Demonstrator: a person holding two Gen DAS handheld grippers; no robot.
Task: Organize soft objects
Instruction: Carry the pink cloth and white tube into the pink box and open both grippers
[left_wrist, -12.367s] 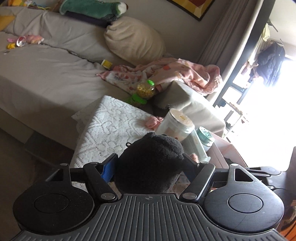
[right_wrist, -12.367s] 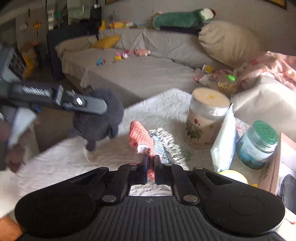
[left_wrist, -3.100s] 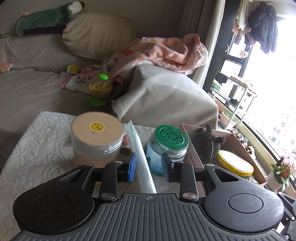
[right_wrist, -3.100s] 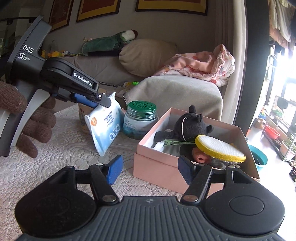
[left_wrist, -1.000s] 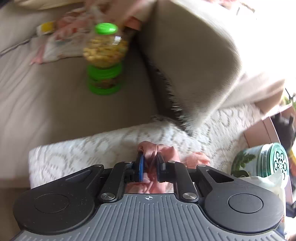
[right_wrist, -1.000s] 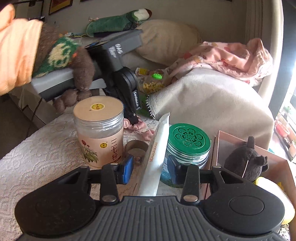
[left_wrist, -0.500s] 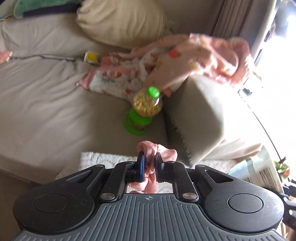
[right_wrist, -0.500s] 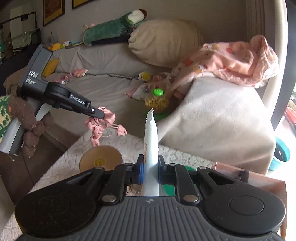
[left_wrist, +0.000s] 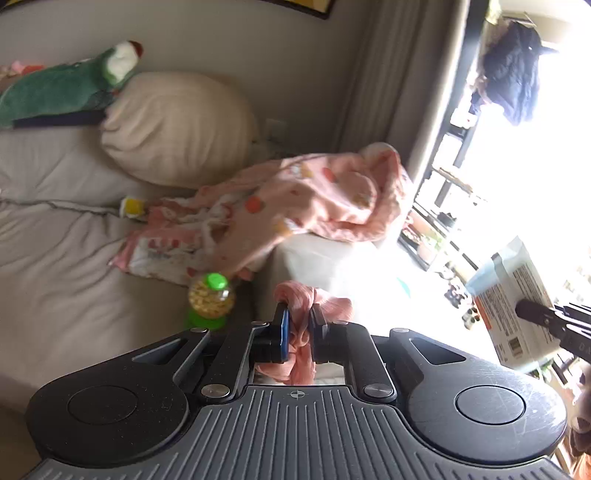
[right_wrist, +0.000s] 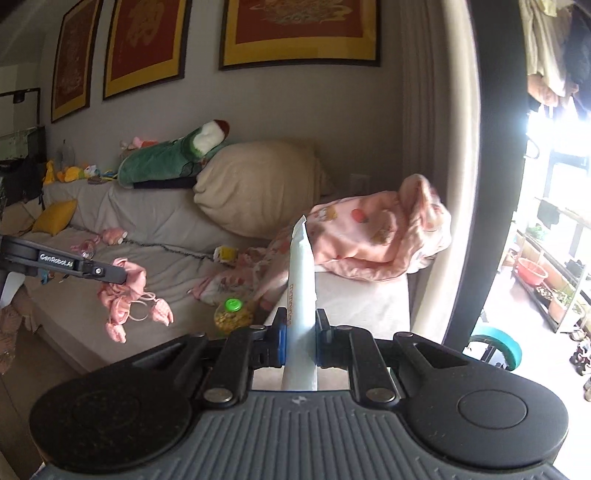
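Note:
My left gripper (left_wrist: 300, 320) is shut on a pink fabric scrunchie (left_wrist: 317, 301) and holds it in the air; from the right wrist view the scrunchie (right_wrist: 127, 295) hangs from the left gripper (right_wrist: 123, 275) with loops dangling. My right gripper (right_wrist: 300, 330) is shut on a pale blue pack of wet wipes (right_wrist: 301, 295), held upright on edge; in the left wrist view the pack (left_wrist: 517, 295) floats at the far right. The table and the box are out of view.
A grey sofa (right_wrist: 166, 221) lies ahead with a beige pillow (right_wrist: 258, 188), a green plush toy (right_wrist: 166, 158), a pink blanket (right_wrist: 376, 236) and a green-capped jar of yellow sweets (right_wrist: 232, 315). A bright window with plant shelves (right_wrist: 554, 288) is at the right.
Both grippers have risen well above the table with their loads. The jars and the lace cloth have dropped out of view. The views now face the sofa and wall.

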